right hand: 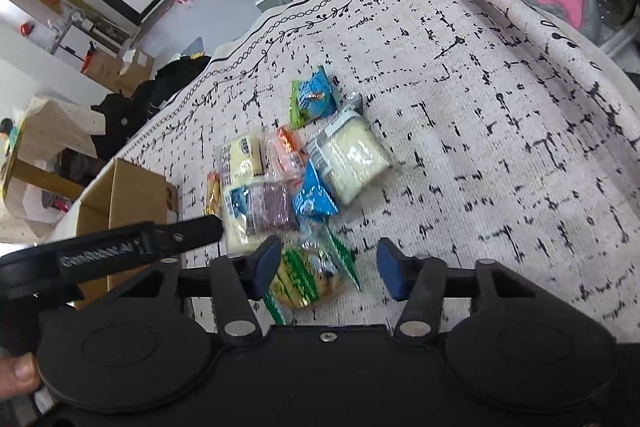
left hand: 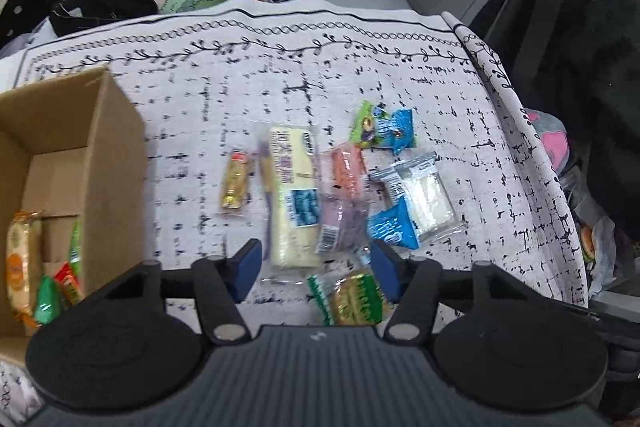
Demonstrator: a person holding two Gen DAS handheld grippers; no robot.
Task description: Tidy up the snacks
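1. Left tongs [left hand: 316,267] released, hovering low in the frame above the snack pile [left hand: 320,195] at centre.
2. Right tongs [right hand: 328,269] released, over a green packet [right hand: 308,277].
3. Cardboard box [left hand: 100,155] at left holds several snacks on the patterned surface [left hand: 240,87].

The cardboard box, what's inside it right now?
In the box, near its front corner, lie an orange-and-cream packet, a green one and a red one. The left gripper and the box wall hide anything else there.
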